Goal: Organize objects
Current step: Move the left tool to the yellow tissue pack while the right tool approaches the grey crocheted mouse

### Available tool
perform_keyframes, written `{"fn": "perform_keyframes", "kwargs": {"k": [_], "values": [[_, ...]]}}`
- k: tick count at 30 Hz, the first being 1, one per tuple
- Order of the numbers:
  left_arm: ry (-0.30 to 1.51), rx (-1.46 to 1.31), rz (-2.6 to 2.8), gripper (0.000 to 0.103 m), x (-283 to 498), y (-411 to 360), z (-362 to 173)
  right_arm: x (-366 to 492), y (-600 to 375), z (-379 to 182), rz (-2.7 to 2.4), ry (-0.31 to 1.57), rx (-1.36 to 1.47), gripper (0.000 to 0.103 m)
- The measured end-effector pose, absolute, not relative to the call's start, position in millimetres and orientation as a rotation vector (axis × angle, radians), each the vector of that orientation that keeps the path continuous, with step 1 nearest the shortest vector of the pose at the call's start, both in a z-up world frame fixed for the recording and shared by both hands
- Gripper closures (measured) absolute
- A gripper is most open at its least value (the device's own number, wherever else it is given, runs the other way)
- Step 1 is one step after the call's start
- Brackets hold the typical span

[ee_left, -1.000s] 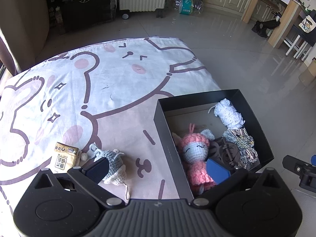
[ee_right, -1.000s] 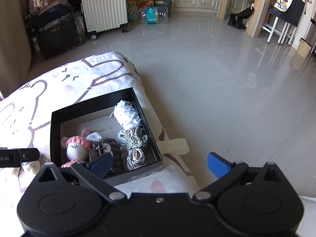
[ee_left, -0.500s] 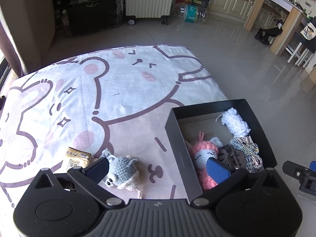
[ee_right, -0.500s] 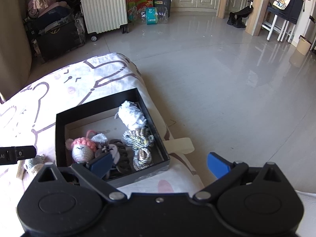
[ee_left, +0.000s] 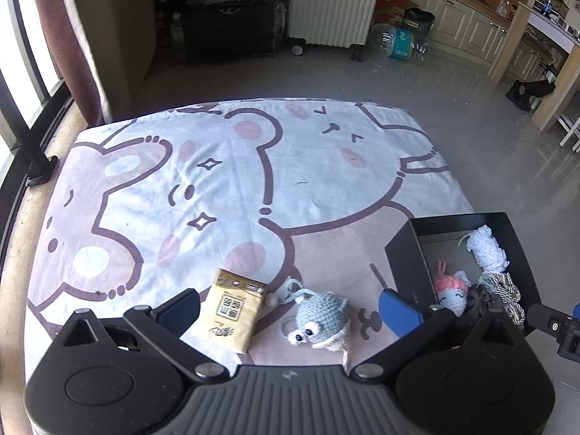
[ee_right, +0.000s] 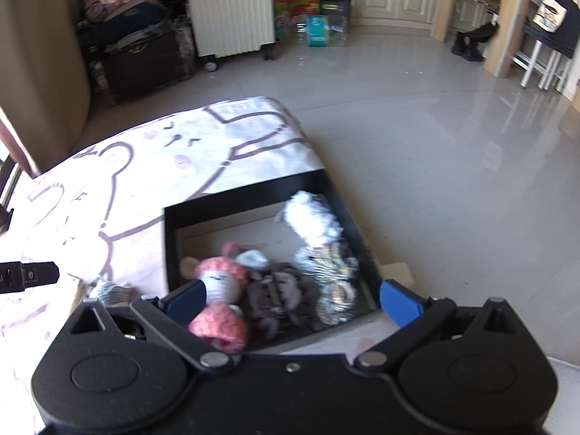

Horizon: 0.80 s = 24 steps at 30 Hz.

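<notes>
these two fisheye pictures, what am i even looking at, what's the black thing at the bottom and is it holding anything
Each picture comes from a camera mounted on a handheld gripper, looking forward along its two fingers. The black shape at the bottom is the gripper body itself; a person holds one in each hand.

The left gripper is open above a cartoon-print blanket. Between its fingers lie a yellow tissue pack and a grey crocheted toy, neither gripped.

The right gripper is also open and holds nothing. It looks into a black box containing a pink crocheted doll, a white yarn bundle, twisted cord and something dark, too blurred to name.
</notes>
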<state>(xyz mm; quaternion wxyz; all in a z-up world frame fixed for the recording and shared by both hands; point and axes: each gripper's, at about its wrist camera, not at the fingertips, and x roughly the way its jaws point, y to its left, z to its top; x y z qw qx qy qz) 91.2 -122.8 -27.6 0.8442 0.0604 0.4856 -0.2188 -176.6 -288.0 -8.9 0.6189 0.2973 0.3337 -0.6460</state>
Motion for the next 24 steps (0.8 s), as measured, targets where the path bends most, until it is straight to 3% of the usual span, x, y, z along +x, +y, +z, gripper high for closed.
{"fn": "perform_keyframes", "kwargs": {"k": [24], "values": [[1.005,0.050,-0.403,0.000,124.2,-36.9,-41.1,-65.9,-298.5,-19.3,-1.287,0.753,0.628,0.000]]}}
